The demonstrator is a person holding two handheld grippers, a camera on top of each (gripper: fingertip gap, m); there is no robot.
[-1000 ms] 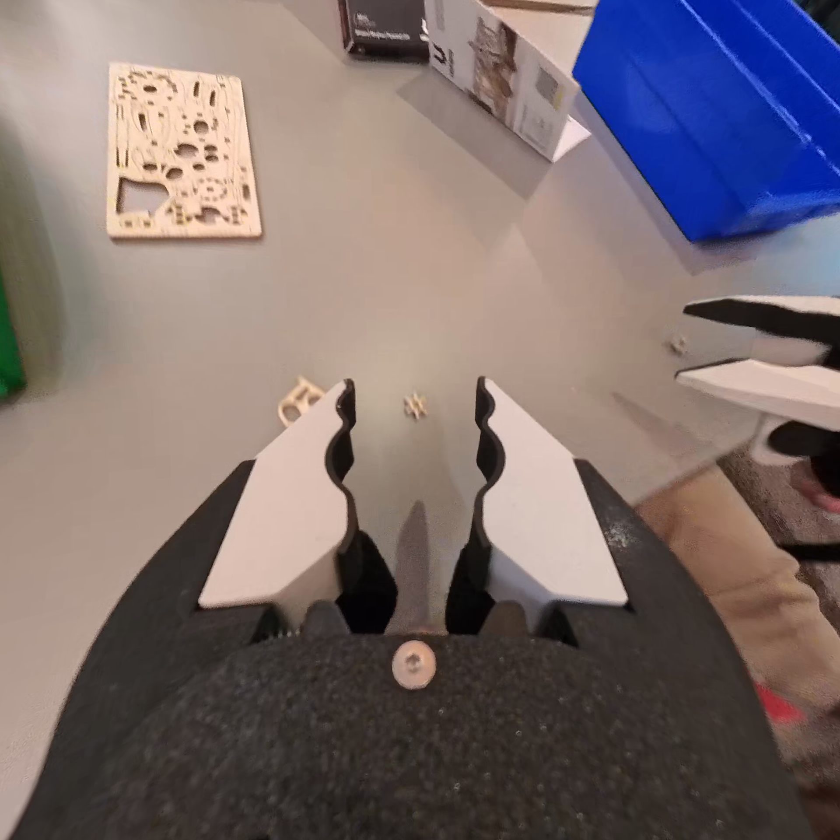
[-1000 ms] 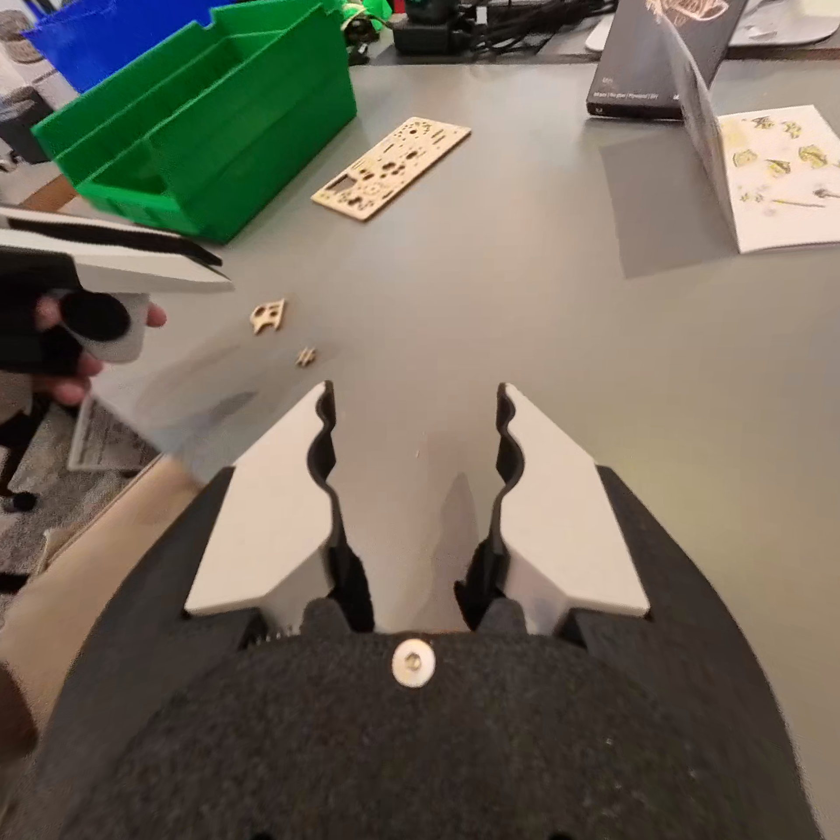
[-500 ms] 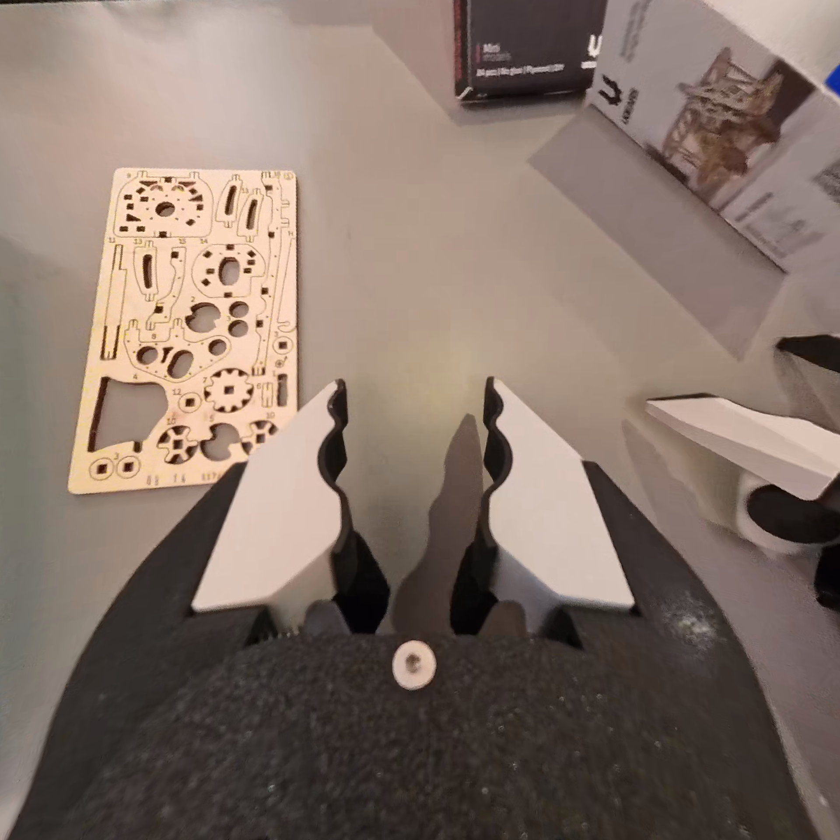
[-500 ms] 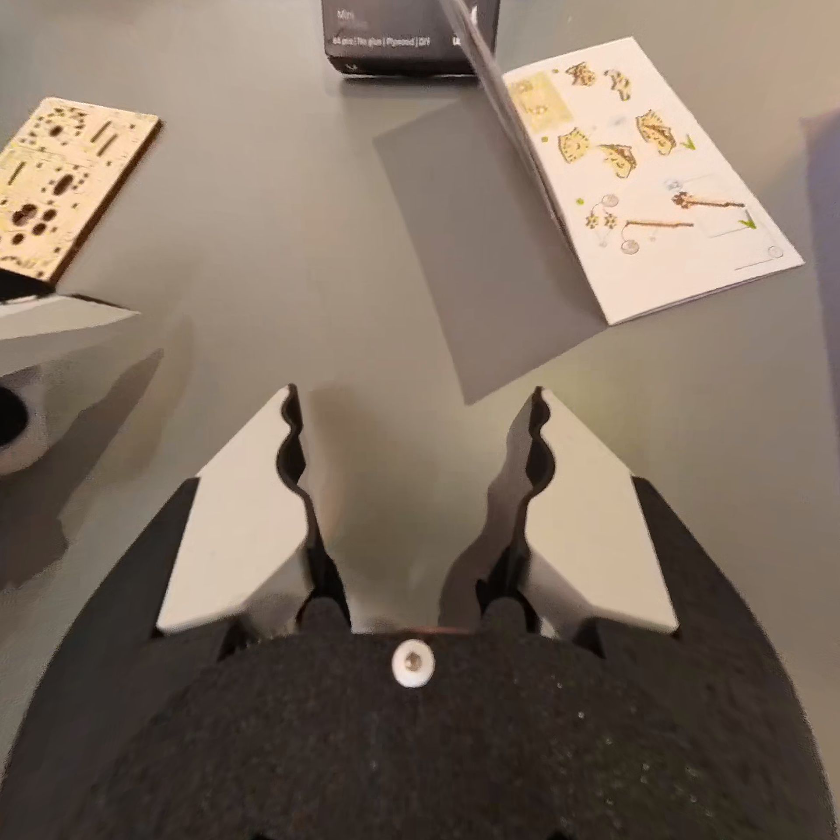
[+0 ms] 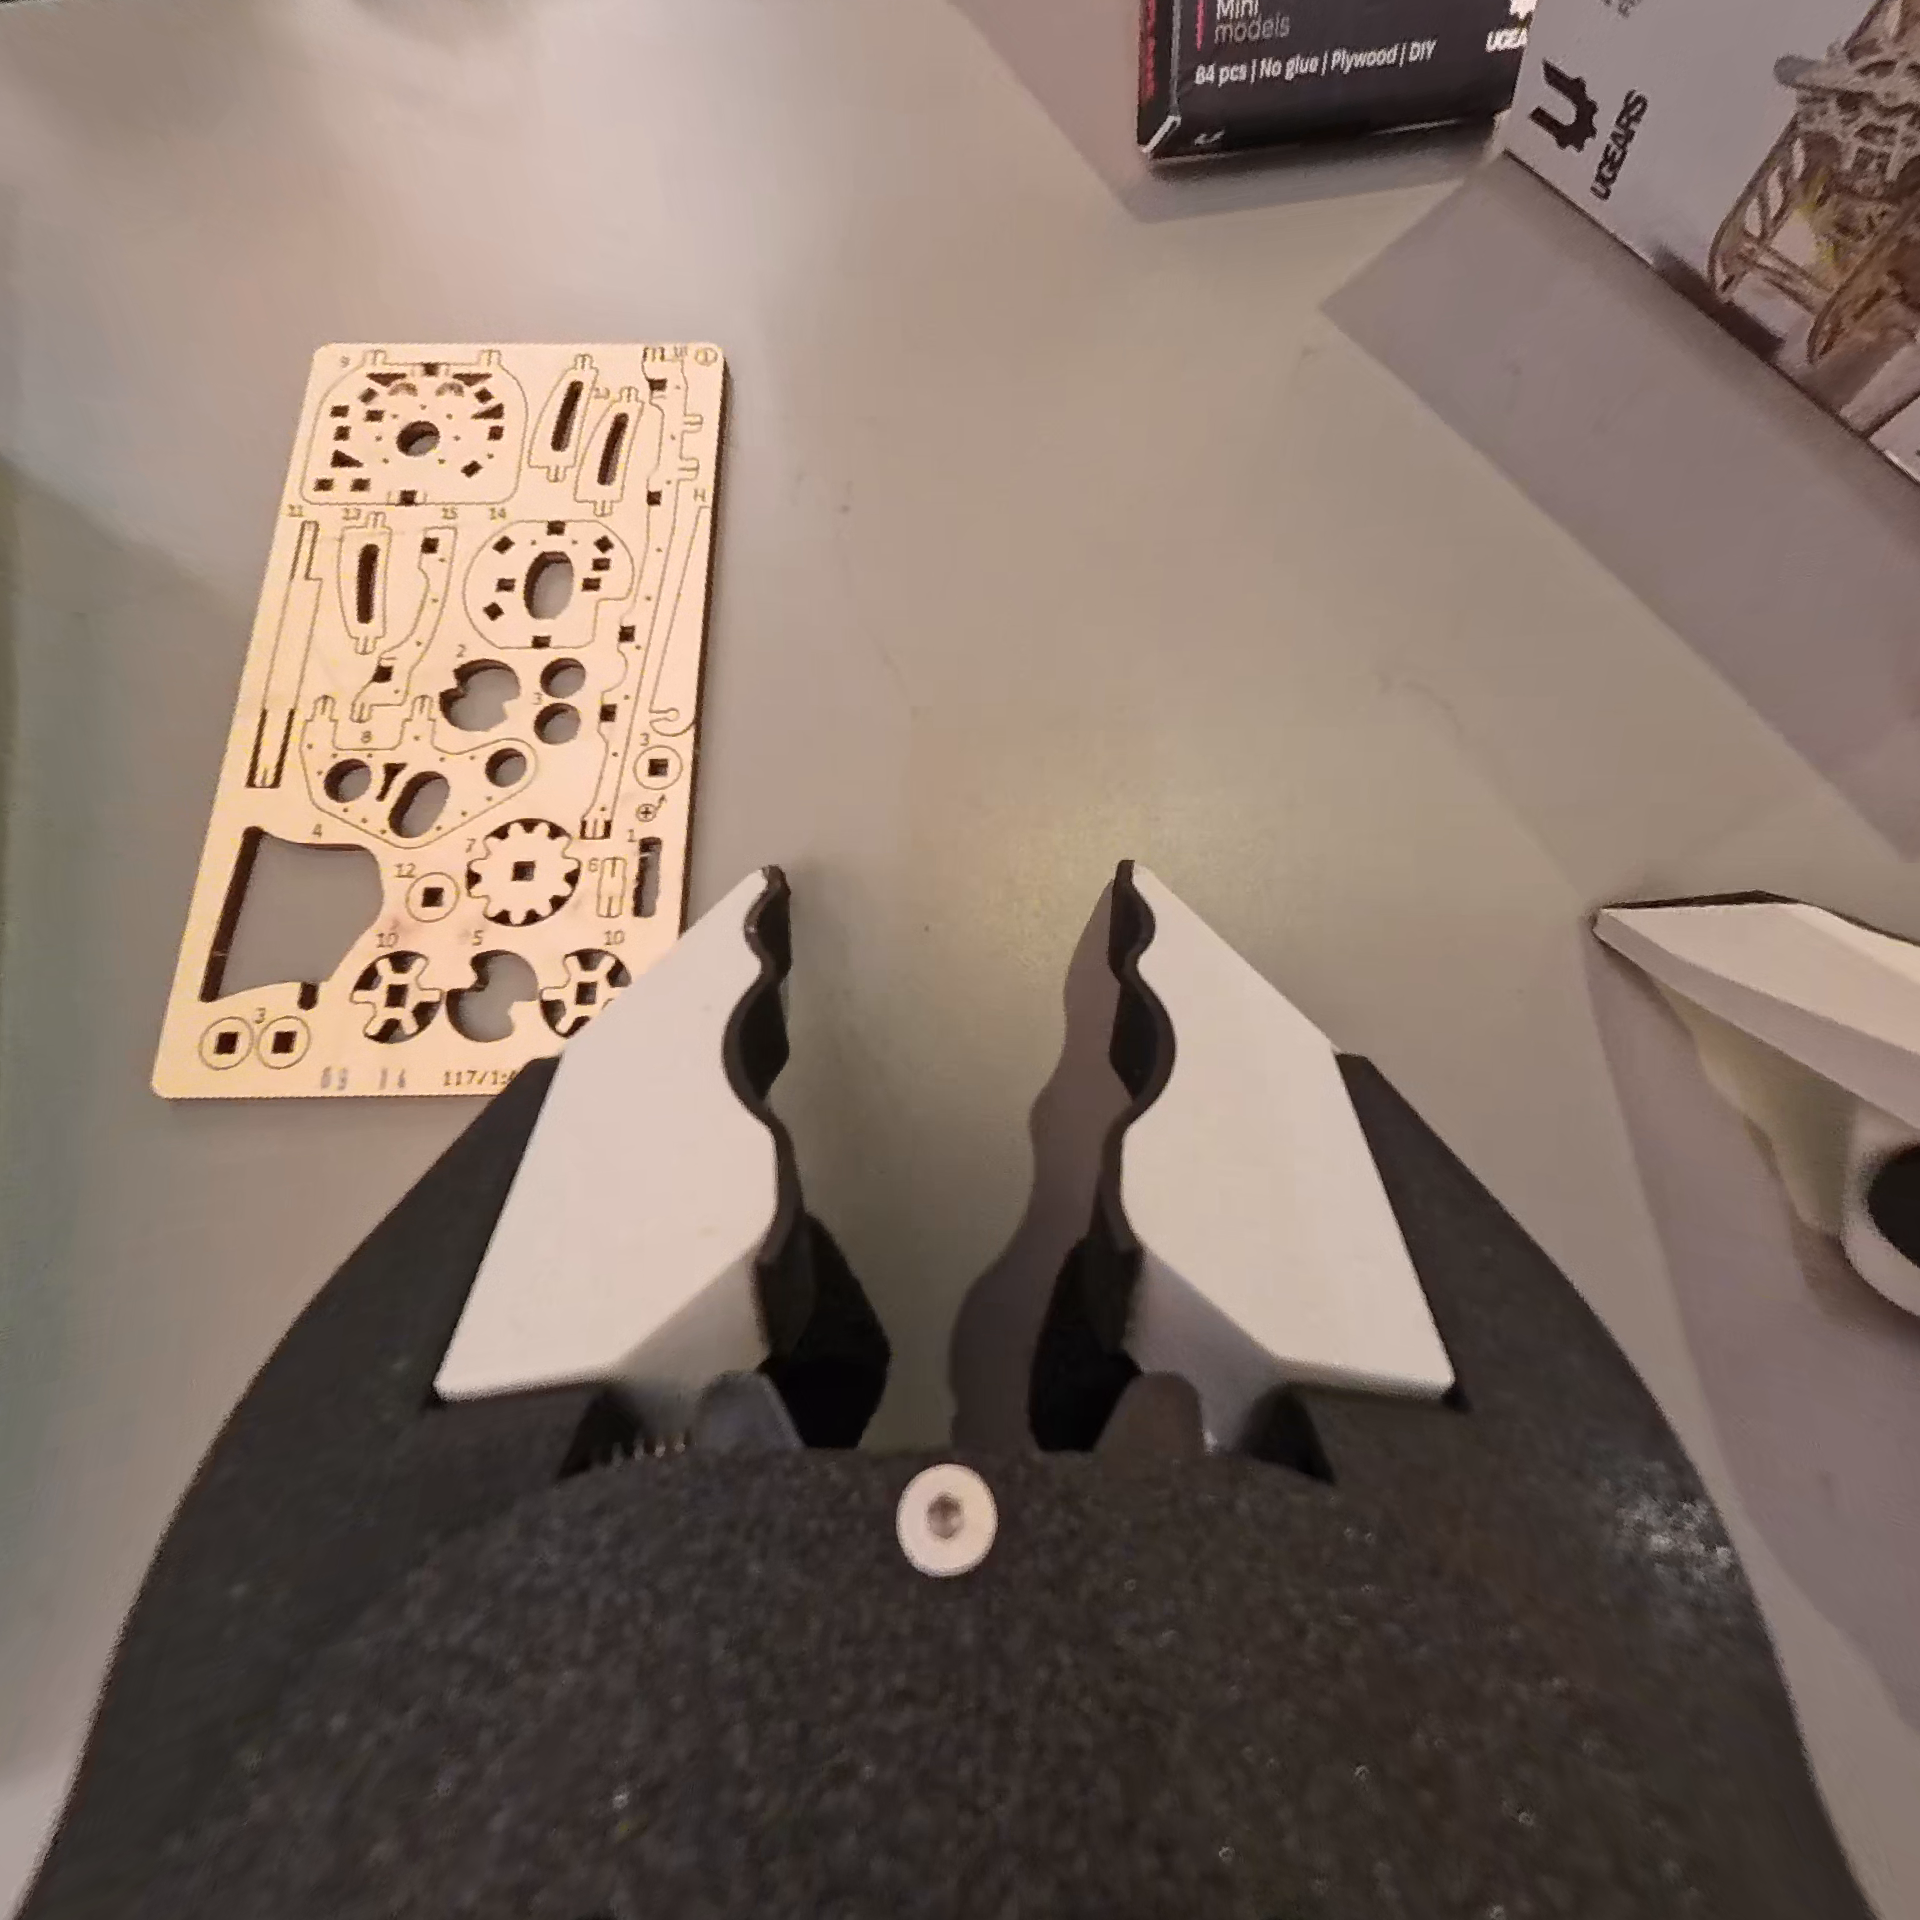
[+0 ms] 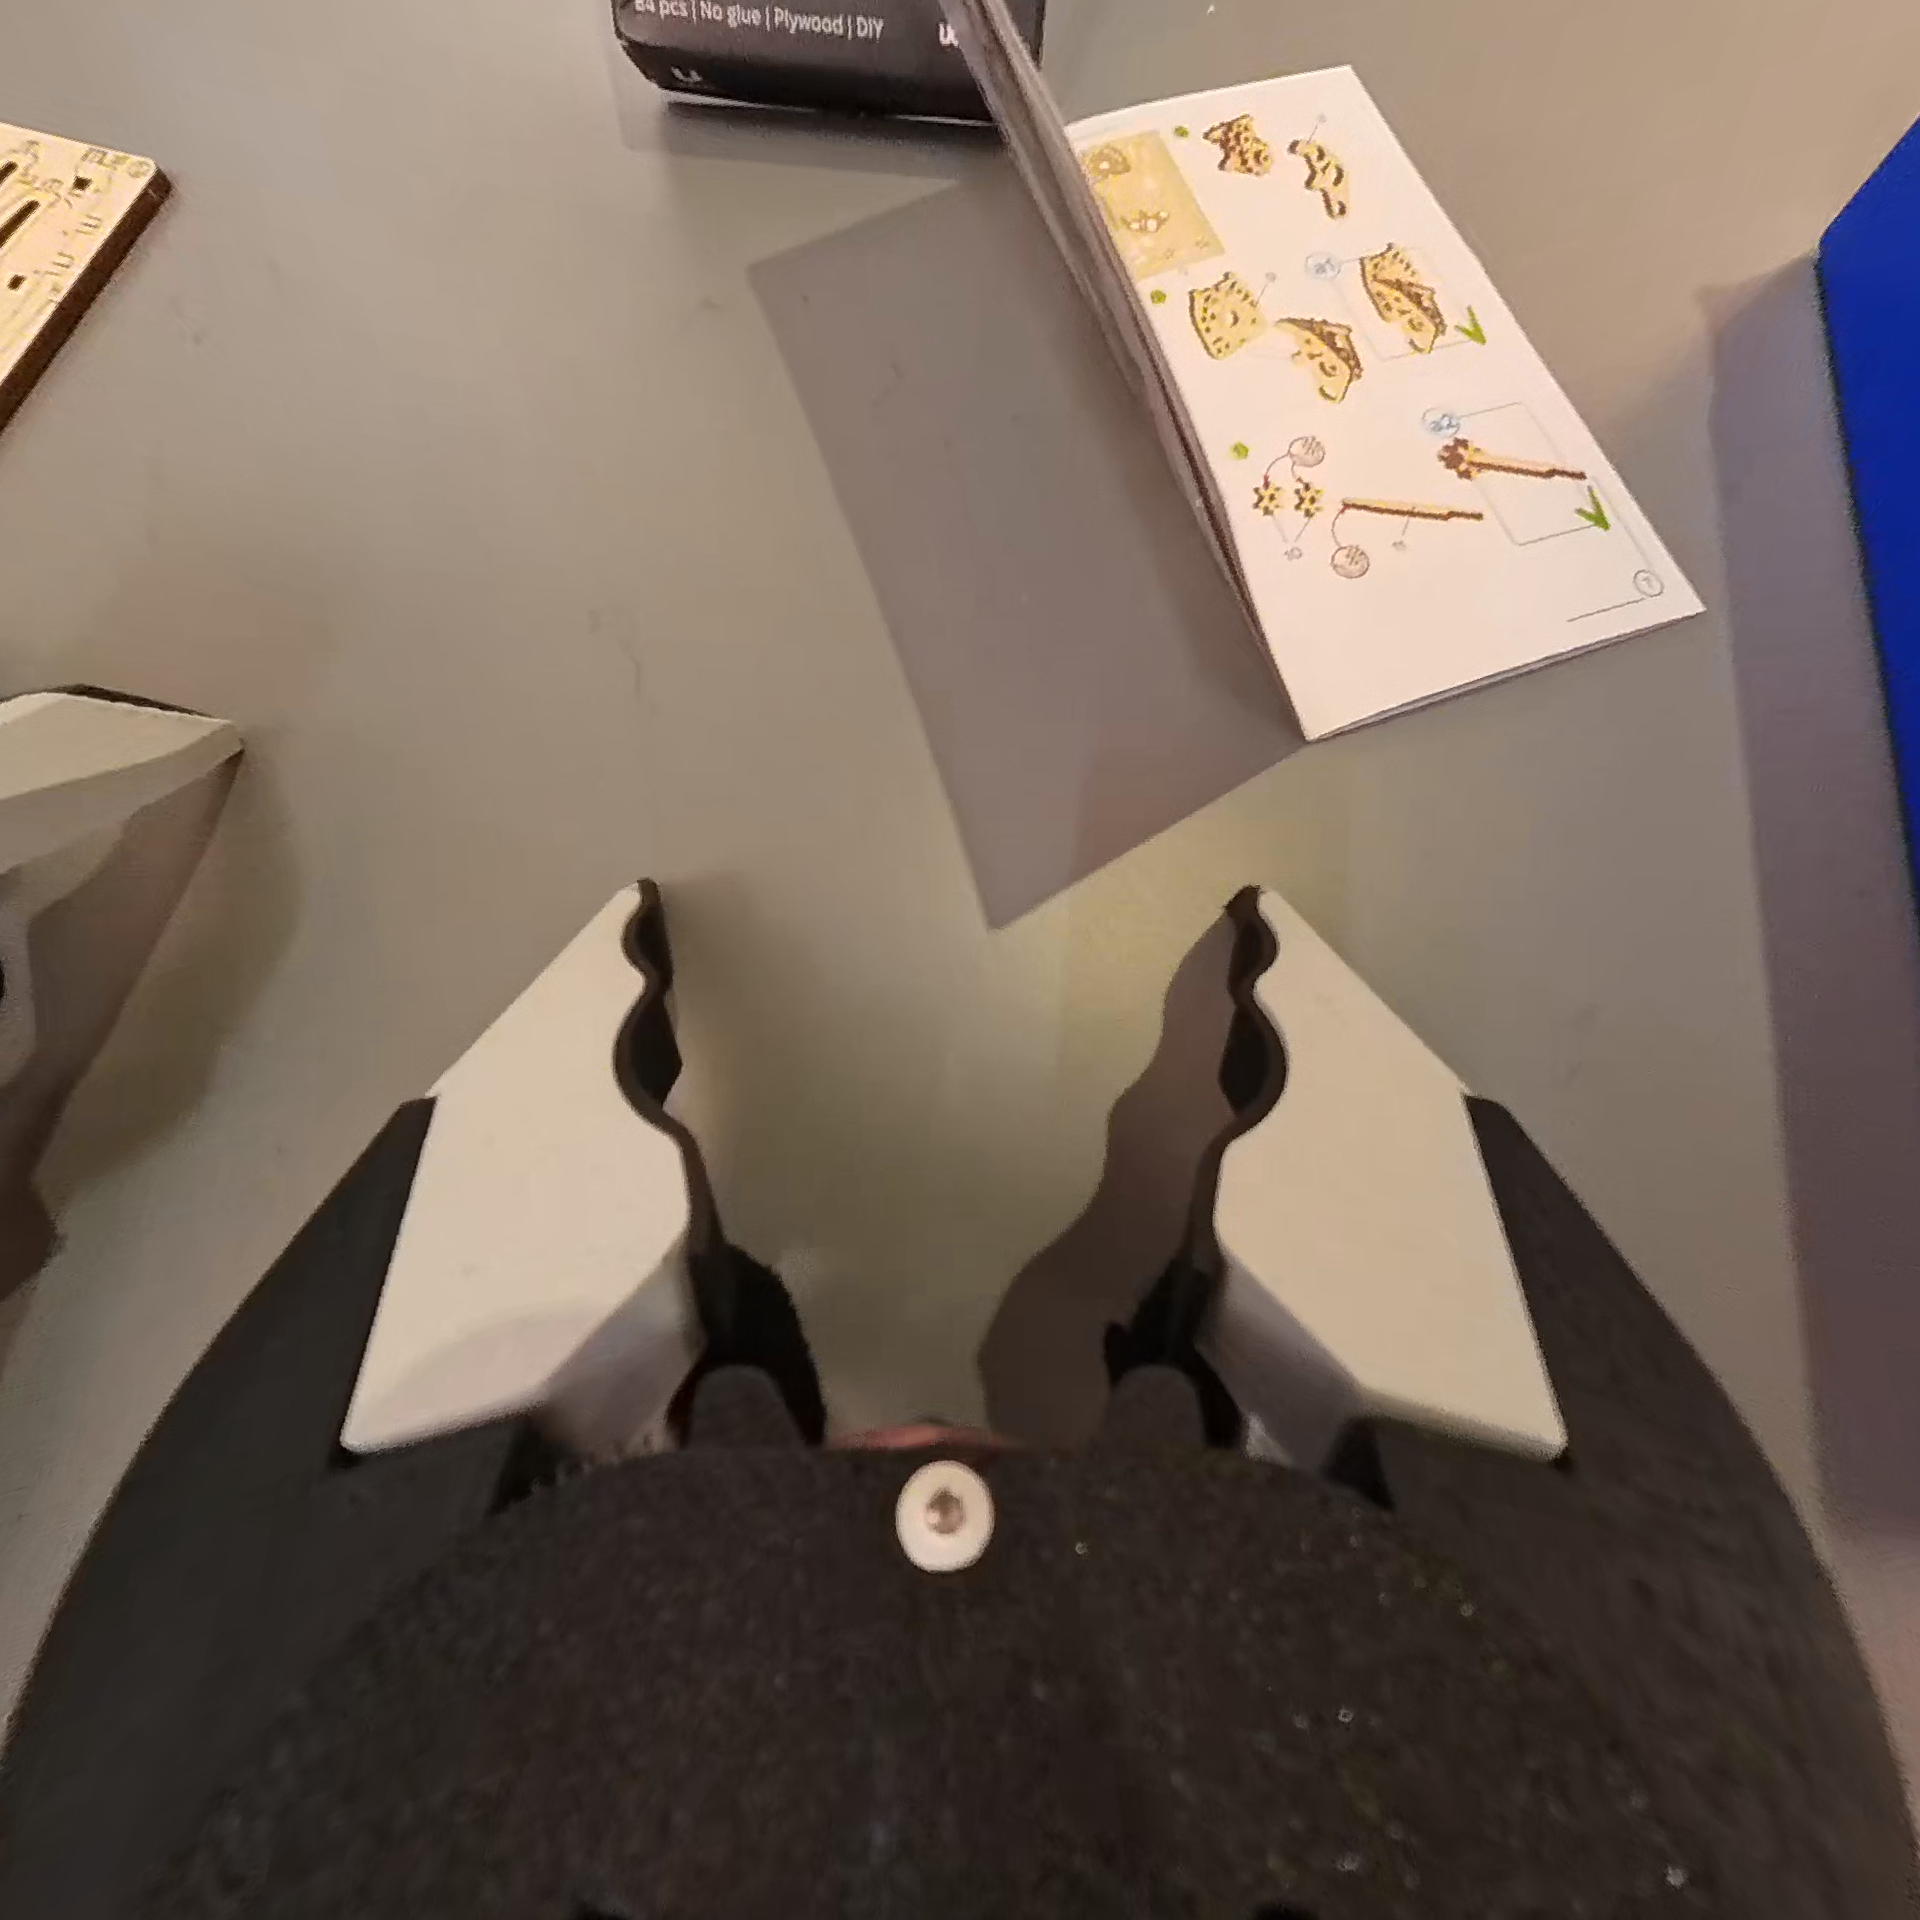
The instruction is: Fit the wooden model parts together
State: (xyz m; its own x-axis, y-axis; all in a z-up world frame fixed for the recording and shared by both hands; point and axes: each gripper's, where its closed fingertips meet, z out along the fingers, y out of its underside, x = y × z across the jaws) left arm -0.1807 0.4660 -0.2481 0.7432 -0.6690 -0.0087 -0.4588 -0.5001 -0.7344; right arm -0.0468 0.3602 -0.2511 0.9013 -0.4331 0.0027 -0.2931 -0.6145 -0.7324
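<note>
The left claw (image 5: pixel 951 883) hangs over the grey counter (image 5: pixel 1039 520) with its jaws parted and nothing between them; the right claw (image 6: pixel 945 894) is likewise spread, wider still, and empty. The wooden parts sheet (image 5: pixel 457 717) lies flat on the counter just ahead and to the left of the left claw, its near right corner hidden under that claw's left finger in the view; several cut-outs are already gone from it, while gears and small discs remain in the lower rows. An open instruction booklet (image 6: pixel 1361 395) lies ahead and right of the right claw, a dark box (image 6: pixel 821 52) beyond it, and a blue bin (image 6: pixel 1881 499) at the far right edge.

No loose part shows in either view, so the step in hand is, by my reading, getting the next piece out of the sheet; whether the remaining pieces are still tabbed in is hard to tell at this sharpness. To do it well, one claw should press down on the sheet's bare frame to pin it; the other should take the chosen piece by its edge with the fingertips only, closing gently, since thin plywood will likely snap if twisted; ease the piece out square to the sheet rather than levering; check the booklet's drawing before joining anything.
</note>
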